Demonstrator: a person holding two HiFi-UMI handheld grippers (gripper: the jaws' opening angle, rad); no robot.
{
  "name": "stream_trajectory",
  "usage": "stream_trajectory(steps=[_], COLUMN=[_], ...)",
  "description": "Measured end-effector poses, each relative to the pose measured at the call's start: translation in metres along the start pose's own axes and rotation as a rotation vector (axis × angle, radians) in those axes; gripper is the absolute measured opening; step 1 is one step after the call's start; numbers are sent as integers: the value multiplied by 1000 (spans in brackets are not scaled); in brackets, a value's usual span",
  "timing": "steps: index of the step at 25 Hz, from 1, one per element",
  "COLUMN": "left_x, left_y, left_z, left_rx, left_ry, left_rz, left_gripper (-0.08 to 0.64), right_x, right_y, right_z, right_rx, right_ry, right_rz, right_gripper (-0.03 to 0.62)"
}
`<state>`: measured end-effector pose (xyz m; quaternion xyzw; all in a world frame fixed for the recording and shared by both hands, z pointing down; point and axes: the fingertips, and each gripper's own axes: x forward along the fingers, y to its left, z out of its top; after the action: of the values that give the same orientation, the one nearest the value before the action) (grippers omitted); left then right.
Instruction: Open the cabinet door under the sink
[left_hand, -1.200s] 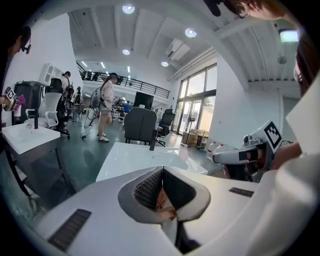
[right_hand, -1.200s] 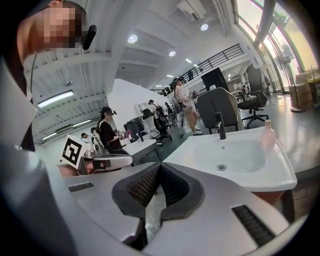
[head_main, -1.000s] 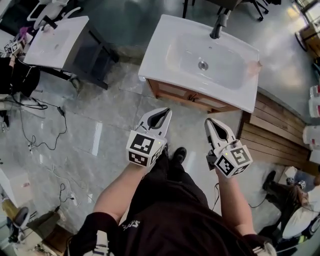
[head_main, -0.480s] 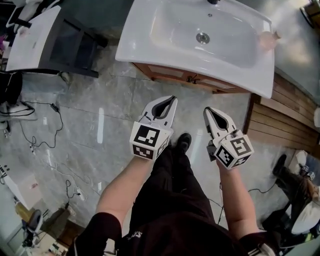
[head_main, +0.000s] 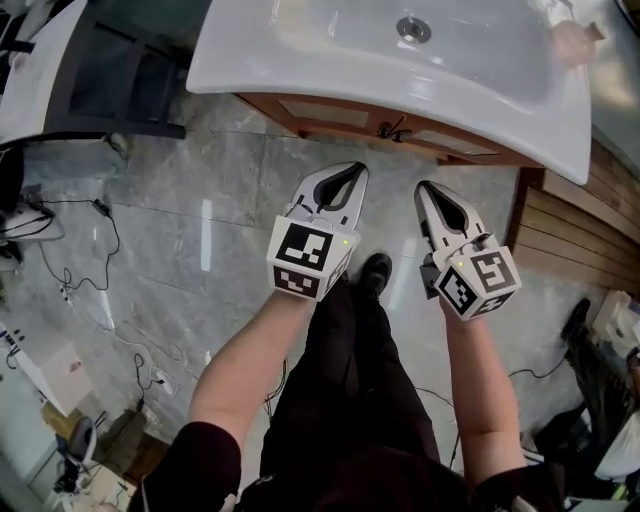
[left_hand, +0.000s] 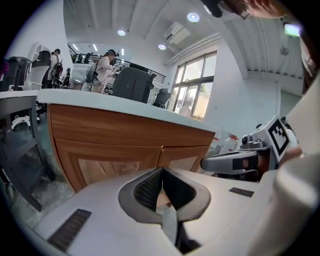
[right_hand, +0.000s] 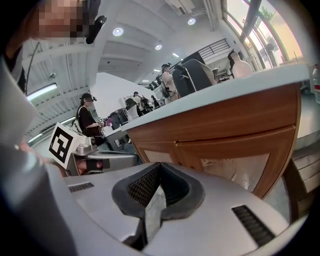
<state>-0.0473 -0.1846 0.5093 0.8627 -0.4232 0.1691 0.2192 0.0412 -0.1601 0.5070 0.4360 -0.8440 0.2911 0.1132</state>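
Two stiff wooden cabinet doors (head_main: 330, 112) likely swing lightly; take the small dark handle (head_main: 396, 130) at their seam. Left gripper (head_main: 350, 172) and right gripper (head_main: 424, 188) are closed, empty.

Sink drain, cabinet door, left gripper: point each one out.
sink drain (head_main: 413, 29): head view, its metal centre.
cabinet door (left_hand: 114, 166): left gripper view, its inset panel.
left gripper (head_main: 355, 172): head view, closed fingertips.
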Motion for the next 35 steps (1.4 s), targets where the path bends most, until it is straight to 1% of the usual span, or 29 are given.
stream_trajectory(steps=[4,8,12,16,19,23,25,26,27,29,32,35], left_x=[23,46,69,90,105,119,123,126,129,136,143,151], left_y=[10,15,19,24,27,31,31,30,30,31,35,37], left_z=[-24,-41,-60,-73,-82,-85,-86,-88,-91,-96,-99,-101], left_rx=[14,12,19,18,16,17,18,20,21,15,1,5], left_ry=[6,9,14,14,32,43,46,54,65,84,82,83], left_rz=[10,6,2,-5,-15,-8,-3,-3,-3,1,11,7], left_gripper=[18,18,20,20,20,29,70,106,119,127,129,129], right_x=[29,52,60,62,64,66,64,62,60,58,54,53], right_y=[-19,-36,-52,-64,-69,-73,-72,-72,-73,-74,-77,-81], right_z=[-27,-43,-58,-76,-87,-91,-91,-90,-89,-88,-91,-94], right_rx=[5,-18,-36,-34,-28,-20,-16,-15,-14,-14,-11,-8], right_ry=[8,21,37,61,71,74,78,80,81,82,91,99], right_rz=[-6,-23,-41,-53,-58,-63,-63,-62,-61,-61,-60,-61], right_gripper=[18,31,37,38,40,41,41,41,41,41,41,41])
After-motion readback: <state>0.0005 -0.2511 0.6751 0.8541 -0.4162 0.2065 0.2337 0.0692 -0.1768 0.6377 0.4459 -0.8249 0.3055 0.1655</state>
